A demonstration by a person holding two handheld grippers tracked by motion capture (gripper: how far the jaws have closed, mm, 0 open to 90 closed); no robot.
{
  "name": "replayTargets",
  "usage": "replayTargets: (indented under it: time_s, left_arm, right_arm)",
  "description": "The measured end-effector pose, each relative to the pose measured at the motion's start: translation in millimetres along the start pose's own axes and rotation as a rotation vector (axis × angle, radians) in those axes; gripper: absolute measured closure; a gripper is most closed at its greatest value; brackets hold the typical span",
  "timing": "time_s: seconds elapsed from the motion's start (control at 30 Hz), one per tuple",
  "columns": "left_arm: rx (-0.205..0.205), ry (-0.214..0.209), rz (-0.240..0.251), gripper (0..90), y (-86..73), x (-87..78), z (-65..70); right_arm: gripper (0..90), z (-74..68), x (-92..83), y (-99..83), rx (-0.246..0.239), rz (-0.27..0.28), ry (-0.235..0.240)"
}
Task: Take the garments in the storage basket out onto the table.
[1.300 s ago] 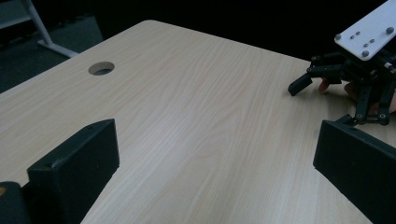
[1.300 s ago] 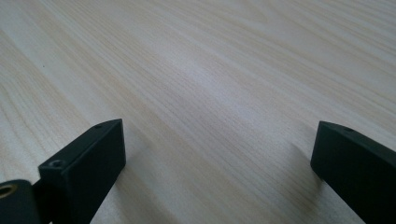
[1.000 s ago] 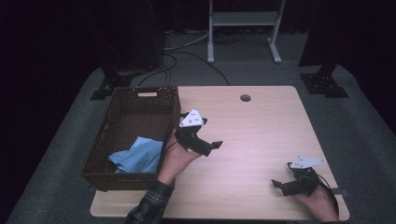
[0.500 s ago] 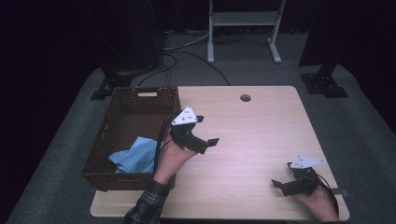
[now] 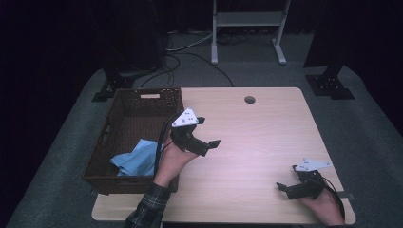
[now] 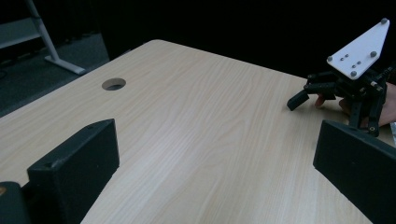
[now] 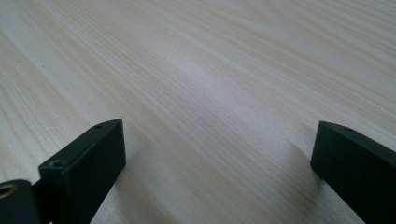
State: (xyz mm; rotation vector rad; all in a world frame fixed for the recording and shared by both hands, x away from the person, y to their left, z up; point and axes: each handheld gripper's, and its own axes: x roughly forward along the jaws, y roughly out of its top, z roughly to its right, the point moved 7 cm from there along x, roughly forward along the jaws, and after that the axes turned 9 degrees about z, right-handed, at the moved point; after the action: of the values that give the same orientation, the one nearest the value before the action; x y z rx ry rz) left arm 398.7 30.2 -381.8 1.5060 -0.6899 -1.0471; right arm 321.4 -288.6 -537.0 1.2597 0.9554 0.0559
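table (image 5: 266,142): pale wood-grain top, rounded corners, one round cable hole (image 5: 249,99) near the far edge; the grain runs in fine straight lines in both gripper views.
basket (image 5: 107,147): dark brown wicker, rectangular, open top, sits on the left end of the table with its near corner at the table's front edge; woven walls, a pale tag on the far wall.
cloth (image 5: 135,159): light blue, soft and crumpled, lies inside the basket at its near right corner, against the right wall.
left arm: plaid sleeve (image 5: 147,211) comes in from the bottom edge, forearm angled up; left hand (image 5: 173,159) raised just beside the basket's right wall.
left gripper (image 5: 209,135): held above the table top, pointing right across the table; black angular body, grey three-cornered plate on top, black cable looping down toward the basket; jaws spread wide apart in its own view, nothing between them but bare table.
right hand (image 5: 323,204): low at the near right corner of the table.
right gripper (image 5: 285,187): rests at table level, pointing left; same black build with grey plate; in its own view the jaws stand wide apart, bare wood between them, holding nothing.
spacing: the two grippers are well apart; the cloth is near the left hand, apart from its jaws.
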Motion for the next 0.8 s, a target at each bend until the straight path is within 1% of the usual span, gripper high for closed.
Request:
replayTargets:
  time_s: [0.6,0.8]
  left_arm:
    - [-0.005,0.018,0.011,0.0,0.9,-8.9,-8.1]
    - [-0.001,0.028,0.004,0.0,0.3,-11.1,-10.3]
  right_arm:
    - [2.1,-0.1,0.1,0.0,0.000,0.001,0.000]
    - [2.1,-0.1,0.1,0.0,0.000,0.001,0.001]
